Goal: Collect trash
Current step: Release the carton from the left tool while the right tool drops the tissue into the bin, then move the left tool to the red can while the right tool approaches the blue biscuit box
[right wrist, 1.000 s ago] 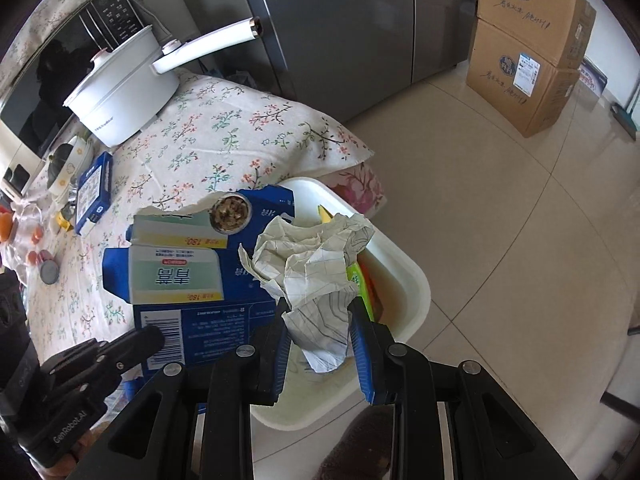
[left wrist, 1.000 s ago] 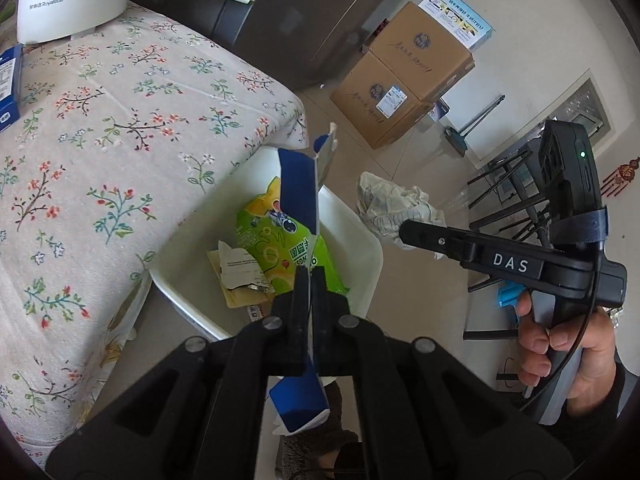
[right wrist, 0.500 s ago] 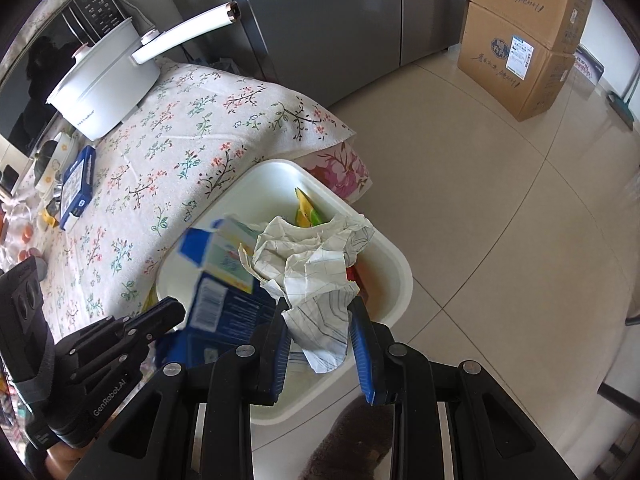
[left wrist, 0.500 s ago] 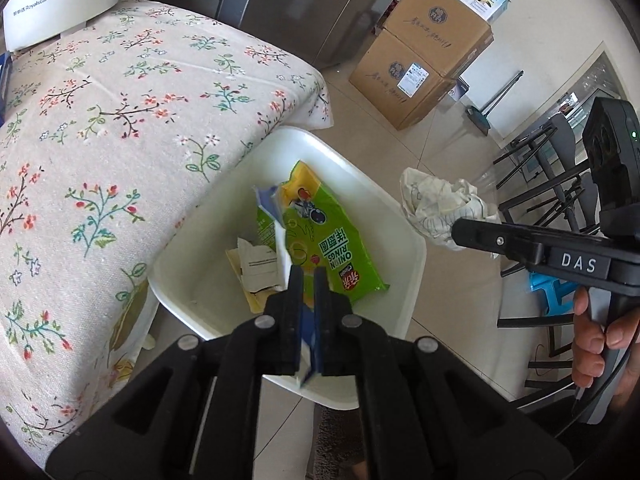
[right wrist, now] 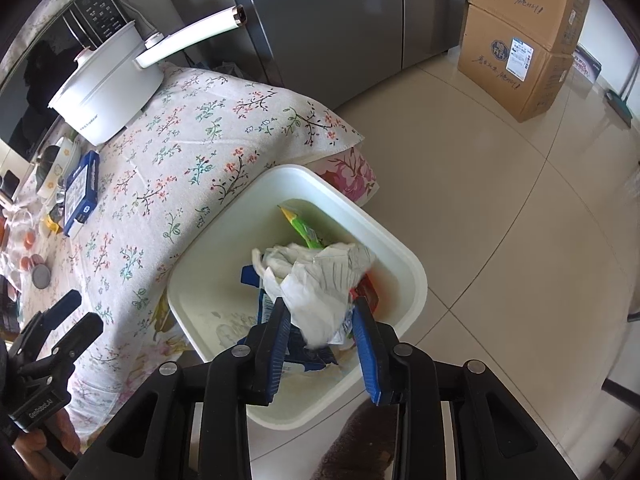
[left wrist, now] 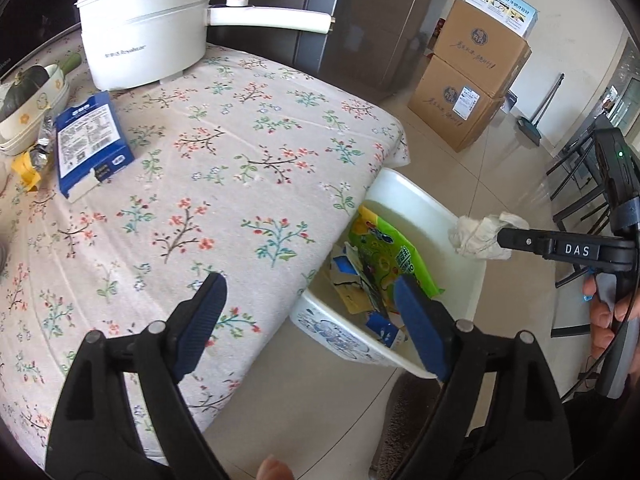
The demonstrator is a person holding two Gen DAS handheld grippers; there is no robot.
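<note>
Left wrist view: the left gripper (left wrist: 308, 312) is seen with its jaws opening wide and nothing between them. Ahead and to its right, the white bin (left wrist: 472, 276) is found against the floral tablecloth (left wrist: 240, 168), with a green packet (left wrist: 384, 256) and a torn blue carton (left wrist: 382, 326) inside.

Right wrist view: the right gripper (right wrist: 322, 328) is seen with jaws opening; the crumpled paper (right wrist: 320, 284) sits between them, directly above the bin (right wrist: 412, 280). Contact with the pads cannot be confirmed.

White bin (right wrist: 412, 276), floral tablecloth (left wrist: 240, 184)
</note>
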